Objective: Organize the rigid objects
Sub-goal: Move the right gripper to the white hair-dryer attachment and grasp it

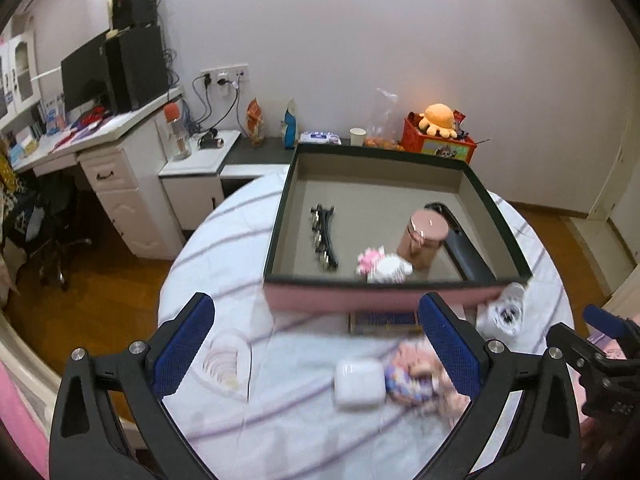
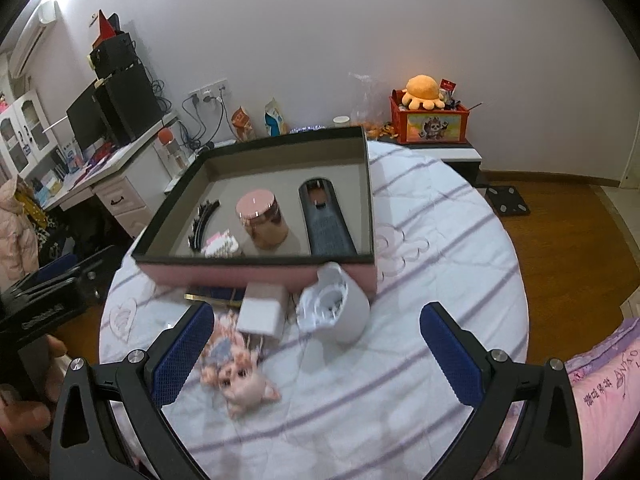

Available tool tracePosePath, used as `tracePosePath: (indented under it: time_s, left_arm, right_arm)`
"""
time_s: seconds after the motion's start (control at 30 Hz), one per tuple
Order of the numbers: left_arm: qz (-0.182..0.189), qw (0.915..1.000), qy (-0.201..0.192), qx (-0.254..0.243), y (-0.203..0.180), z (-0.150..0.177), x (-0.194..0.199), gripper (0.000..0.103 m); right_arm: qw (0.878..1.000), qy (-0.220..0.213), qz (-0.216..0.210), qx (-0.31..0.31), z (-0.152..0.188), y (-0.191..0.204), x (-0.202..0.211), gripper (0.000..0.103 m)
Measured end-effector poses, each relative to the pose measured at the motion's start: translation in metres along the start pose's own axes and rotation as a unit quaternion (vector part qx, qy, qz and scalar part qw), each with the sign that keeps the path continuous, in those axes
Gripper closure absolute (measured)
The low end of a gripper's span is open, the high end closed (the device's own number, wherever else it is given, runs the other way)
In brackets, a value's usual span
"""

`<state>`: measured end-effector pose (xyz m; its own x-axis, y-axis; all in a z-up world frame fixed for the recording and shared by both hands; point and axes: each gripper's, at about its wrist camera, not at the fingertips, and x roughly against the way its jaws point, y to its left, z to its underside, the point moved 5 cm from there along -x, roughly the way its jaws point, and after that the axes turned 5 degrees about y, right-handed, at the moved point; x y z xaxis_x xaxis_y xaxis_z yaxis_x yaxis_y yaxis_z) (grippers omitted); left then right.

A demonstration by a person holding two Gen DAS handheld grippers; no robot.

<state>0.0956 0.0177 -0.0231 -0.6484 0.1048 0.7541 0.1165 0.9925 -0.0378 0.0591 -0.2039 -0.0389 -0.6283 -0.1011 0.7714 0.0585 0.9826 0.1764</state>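
A pink-sided box with a dark rim (image 1: 376,296) (image 2: 256,274) stands on the round striped table. Inside it are a pink jar (image 1: 424,240) (image 2: 262,220), a long black object (image 1: 466,246) (image 2: 326,220), black curved pieces (image 1: 324,240) (image 2: 202,222) and a small pink-white item (image 1: 382,266) (image 2: 222,245). In front of the box lie a white case (image 1: 358,386) (image 2: 262,312), a pink pig toy (image 1: 416,378) (image 2: 246,386), a tipped white cup (image 1: 504,312) (image 2: 340,308) and a flat dark book (image 1: 382,320) (image 2: 212,295). My left gripper (image 1: 316,344) and right gripper (image 2: 316,352) hover open above these, holding nothing.
A white desk (image 1: 120,168) with a monitor and speakers stands at the left. A red toy crate (image 2: 430,124) with an orange plush sits at the back. A black scale (image 2: 508,200) lies on the wooden floor. Pink bedding (image 2: 608,384) lies at the right.
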Motion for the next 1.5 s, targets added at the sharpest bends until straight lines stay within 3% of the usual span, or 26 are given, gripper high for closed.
tracePosePath:
  time_s: [0.27,0.47,0.93,1.5]
  left_arm:
    - [-0.011,0.9998,0.013,0.012,-0.001,0.041,0.017,0.000]
    - [-0.014,0.9997,0.012,0.016,-0.003,0.051,0.024,0.000]
    - [-0.015,0.9994,0.021,0.023,0.002,0.053,0.019,0.000]
    - [-0.026,0.9983,0.043,0.031,0.010,0.044,-0.021,0.000]
  right_arm:
    - [1.000,0.026,0.004,-0.009,0.031,-0.009,-0.003,0.000]
    - [1.000,0.022,0.003,-0.004,0.037,-0.008,0.002,0.000]
    - [1.000,0.017,0.002,-0.011,0.034,-0.008,-0.005,0.000]
    - [0.997,0.063,0.052,-0.001,0.009,-0.013,-0.078,0.000]
